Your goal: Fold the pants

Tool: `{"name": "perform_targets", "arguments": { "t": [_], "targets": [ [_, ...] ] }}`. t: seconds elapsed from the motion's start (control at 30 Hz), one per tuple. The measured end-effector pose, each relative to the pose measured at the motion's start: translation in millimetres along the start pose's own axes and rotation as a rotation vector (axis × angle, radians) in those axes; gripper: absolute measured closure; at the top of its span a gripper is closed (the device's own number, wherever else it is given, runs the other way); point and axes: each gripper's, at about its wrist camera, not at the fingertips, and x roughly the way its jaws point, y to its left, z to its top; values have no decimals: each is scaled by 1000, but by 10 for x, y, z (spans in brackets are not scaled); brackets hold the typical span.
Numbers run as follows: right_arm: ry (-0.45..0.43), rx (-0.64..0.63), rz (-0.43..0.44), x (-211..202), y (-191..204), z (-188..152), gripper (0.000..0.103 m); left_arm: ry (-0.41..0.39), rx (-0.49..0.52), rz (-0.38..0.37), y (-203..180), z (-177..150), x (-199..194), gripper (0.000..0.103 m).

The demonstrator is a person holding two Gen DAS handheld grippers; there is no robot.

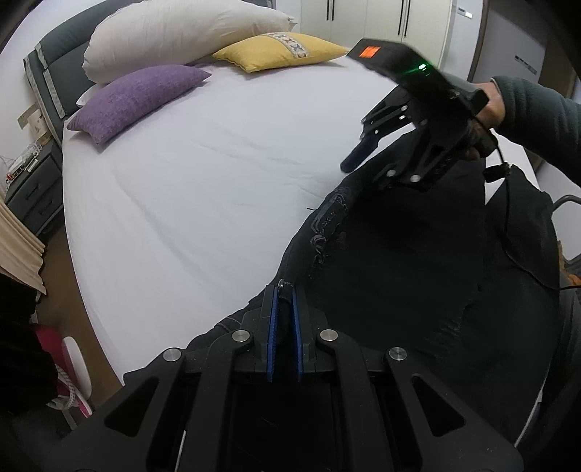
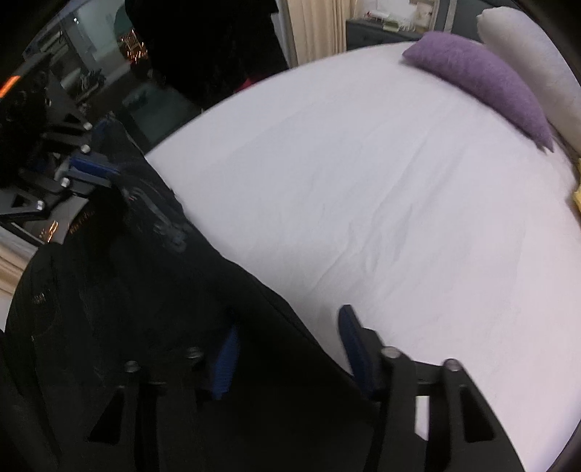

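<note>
The bed [image 1: 203,174] fills most of the room from where I stand, its pale sheet bare across the middle, with three pillows up at the headboard: one big white pillow [image 1: 174,32], one purple cushion [image 1: 134,100] and one yellow cushion [image 1: 279,51]. One pair of black pants [image 1: 399,261] lies over the near corner of the mattress, a dark heap whose edge runs diagonally across the sheet, with pale stitched detailing along that edge.

There are two grippers, one in each of the person's hands. The left gripper [image 1: 284,290] has its blue pads pressed together on a tab of the pants' edge — it is pinching the cloth right at the border with the sheet. The right gripper [image 2: 287,341] hangs over the same diagonal edge farther along, pointing steeply down; its jaws stand partly spread, one finger over the black fabric and the other over the white sheet, so the hem lies between them but, as far as I can tell, is not yet pinched.

That is what the coming move turns on, I'd say: the edge already runs through the right jaws' gap, so closing there would give a second hold — both hands then on one long side of the pants.
</note>
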Motion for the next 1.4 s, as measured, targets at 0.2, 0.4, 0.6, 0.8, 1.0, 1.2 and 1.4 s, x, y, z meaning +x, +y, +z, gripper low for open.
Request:
{"name": "perform_targets", "arguments": {
  "t": [0.2,0.4,0.6,0.8,1.0,1.2,1.4],
  "targets": [
    [13,2,31,-24,-93,-2,90,-1,-1,-3,-65,-58,12,96],
    [-56,81,43,-303,-163,-154,94,-21,-11,-10,-82,-83,-108,96],
    [-149,186,96,-493,-35,-344,95,-30,-37,-11,-191,-198,-259,97],
    [-170,184,131,-497,411,-619,96,-27,-53,-28,-492,-413,-401,97],
    [-163,181,81,-650,678,-1021,96,16,-23,-37,-896,-796,-493,97],
    [-157,79,-65,-833,1120,-1385,96,54,17,-43,-1222,-1236,-581,96],
    [-112,-45,-225,-642,1872,-1549,97,76,55,-50,-1514,-1536,-687,96]
  ]
}}
